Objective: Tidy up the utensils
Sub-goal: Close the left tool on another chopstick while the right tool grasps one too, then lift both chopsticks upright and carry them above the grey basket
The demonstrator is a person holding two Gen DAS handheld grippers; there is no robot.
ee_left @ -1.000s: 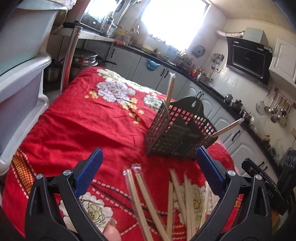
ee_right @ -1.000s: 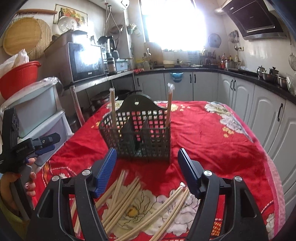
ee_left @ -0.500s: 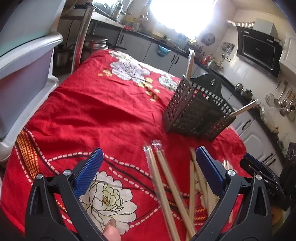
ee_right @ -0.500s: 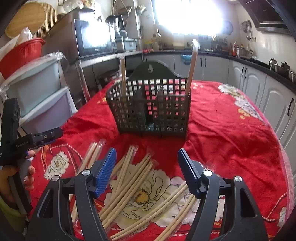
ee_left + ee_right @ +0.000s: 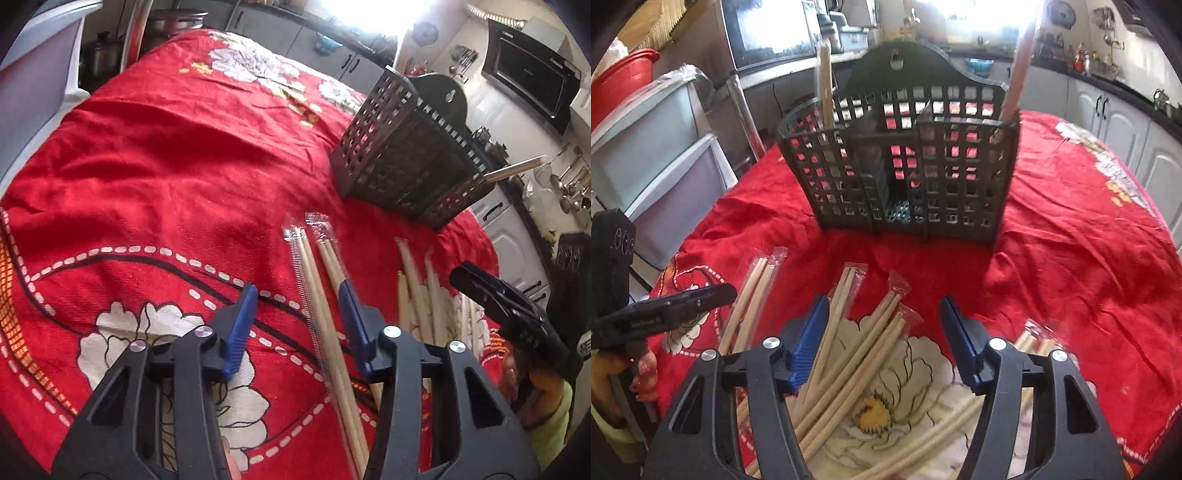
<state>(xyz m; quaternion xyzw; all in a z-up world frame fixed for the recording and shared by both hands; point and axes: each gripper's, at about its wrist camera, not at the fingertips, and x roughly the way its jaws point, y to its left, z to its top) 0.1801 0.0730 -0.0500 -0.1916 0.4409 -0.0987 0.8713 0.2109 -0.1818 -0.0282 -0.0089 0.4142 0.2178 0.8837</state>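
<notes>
Several plastic-wrapped pairs of wooden chopsticks (image 5: 864,343) lie loose on the red flowered tablecloth (image 5: 1071,258). A dark mesh utensil basket (image 5: 905,162) stands behind them with one wrapped pair upright in its left compartment (image 5: 824,85) and one in its right (image 5: 1019,70). My left gripper (image 5: 299,310) is open low over one wrapped pair (image 5: 317,295), fingers on either side, nothing held. My right gripper (image 5: 882,325) is open over the pile, empty. The basket (image 5: 410,158) shows at upper right in the left wrist view.
Grey plastic drawers (image 5: 653,147) and a red bowl (image 5: 620,81) stand left of the table, a microwave (image 5: 768,29) behind. White cabinets (image 5: 1126,122) run along the right. The other gripper shows in each view (image 5: 506,306) (image 5: 665,310).
Both grippers have dropped lower and closer to the chopsticks. The left gripper's fingers have narrowed around one wrapped pair. The right gripper has moved closer to the basket.
</notes>
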